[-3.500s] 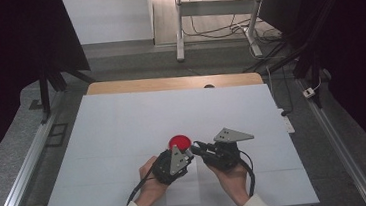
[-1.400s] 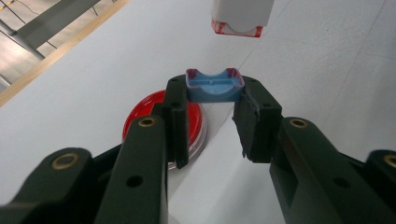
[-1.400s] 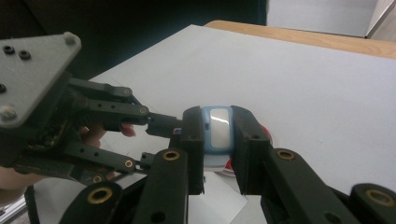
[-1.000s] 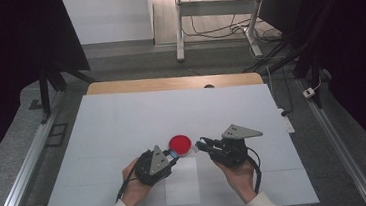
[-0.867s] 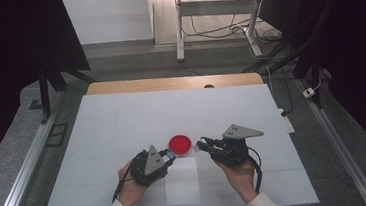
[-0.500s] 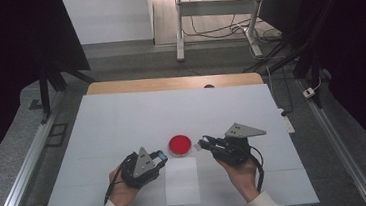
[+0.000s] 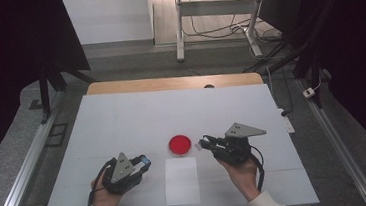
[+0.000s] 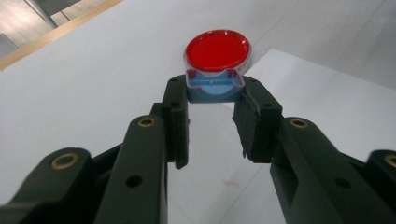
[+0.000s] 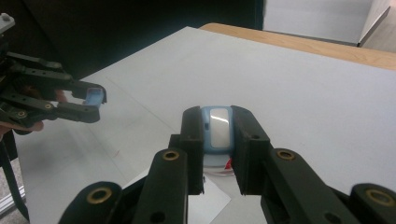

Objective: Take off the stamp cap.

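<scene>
The left gripper [image 7: 145, 161] pinches a small blue plastic cap [image 8: 214, 86] by its 2 side edges at the very tips of its jaws, raised above the white desk [image 7: 122, 123] to the left of the round red dish with a clear rim [image 7: 180, 144]. The right gripper [image 7: 205, 142] is clamped on a light blue oblong plastic body with a pale window [image 9: 218, 127], holding it just right of the dish and above it. A white sheet of paper [image 7: 181, 181] lies flat between the 2 hands. The main risk, as I judge it, is the cap: held so near the jaw ends, a slight twist or nudge could pop it free, dropping it onto the dish or the paper. If the 2 pieces are to meet, a tilted approach could jam them or push the body back through the right gripper's hold.
</scene>
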A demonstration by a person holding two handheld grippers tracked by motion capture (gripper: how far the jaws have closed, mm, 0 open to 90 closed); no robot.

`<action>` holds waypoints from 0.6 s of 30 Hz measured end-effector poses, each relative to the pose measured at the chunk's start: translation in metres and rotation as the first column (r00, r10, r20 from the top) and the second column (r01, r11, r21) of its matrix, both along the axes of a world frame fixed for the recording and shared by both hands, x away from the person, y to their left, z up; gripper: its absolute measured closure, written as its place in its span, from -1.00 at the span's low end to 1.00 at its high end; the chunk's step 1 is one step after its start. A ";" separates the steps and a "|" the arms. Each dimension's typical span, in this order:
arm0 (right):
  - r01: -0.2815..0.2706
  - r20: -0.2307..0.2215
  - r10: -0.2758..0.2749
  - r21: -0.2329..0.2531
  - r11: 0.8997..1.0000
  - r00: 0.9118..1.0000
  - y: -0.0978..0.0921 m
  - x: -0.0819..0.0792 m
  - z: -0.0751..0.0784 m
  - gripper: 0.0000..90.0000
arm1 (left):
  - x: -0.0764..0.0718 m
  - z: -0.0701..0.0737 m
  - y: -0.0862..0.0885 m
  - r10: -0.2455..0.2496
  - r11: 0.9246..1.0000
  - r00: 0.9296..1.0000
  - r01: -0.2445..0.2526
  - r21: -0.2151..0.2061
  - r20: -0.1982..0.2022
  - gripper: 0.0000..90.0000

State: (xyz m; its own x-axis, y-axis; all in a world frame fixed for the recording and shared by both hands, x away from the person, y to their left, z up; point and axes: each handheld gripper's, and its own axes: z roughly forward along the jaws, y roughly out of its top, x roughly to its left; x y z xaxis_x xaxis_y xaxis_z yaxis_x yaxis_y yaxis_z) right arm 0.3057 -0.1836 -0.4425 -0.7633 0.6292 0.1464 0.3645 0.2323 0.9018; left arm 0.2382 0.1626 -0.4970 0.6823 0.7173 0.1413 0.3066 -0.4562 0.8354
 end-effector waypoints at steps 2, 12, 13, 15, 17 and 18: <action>-0.001 0.000 0.001 -0.002 1.000 1.000 0.000 0.000 0.000 0.67 | -0.003 -0.001 0.005 0.012 1.000 1.000 -0.012 -0.008 -0.003 0.47; -0.002 0.005 0.002 -0.011 1.000 1.000 0.001 0.001 0.000 0.67 | -0.016 -0.005 0.029 0.059 0.998 0.998 -0.059 -0.027 -0.019 0.47; -0.002 0.005 0.002 -0.011 1.000 1.000 0.000 0.001 0.000 0.67 | -0.018 -0.006 0.031 0.062 0.998 0.998 -0.063 -0.031 -0.019 0.47; -0.002 0.004 0.002 -0.011 1.000 1.000 0.000 0.001 0.000 0.67 | -0.019 -0.006 0.033 0.069 0.997 0.997 -0.069 -0.034 -0.019 0.47; -0.005 0.003 0.005 -0.013 1.000 1.000 0.000 0.002 0.000 0.67 | -0.020 -0.006 0.036 0.072 0.997 0.997 -0.073 -0.037 -0.020 0.47; -0.006 0.002 0.006 -0.016 1.000 1.000 0.000 0.002 0.000 0.67 | -0.021 -0.007 0.037 0.076 0.996 0.997 -0.077 -0.035 -0.020 0.47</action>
State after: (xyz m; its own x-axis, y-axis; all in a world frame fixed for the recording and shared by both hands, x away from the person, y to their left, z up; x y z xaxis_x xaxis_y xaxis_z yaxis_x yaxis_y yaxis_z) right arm 0.3079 -0.1831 -0.4426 -0.7674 0.6268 0.1348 0.3610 0.2486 0.8988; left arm 0.2175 0.1999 -0.5036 0.6273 0.7721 0.1022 0.3550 -0.4003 0.8448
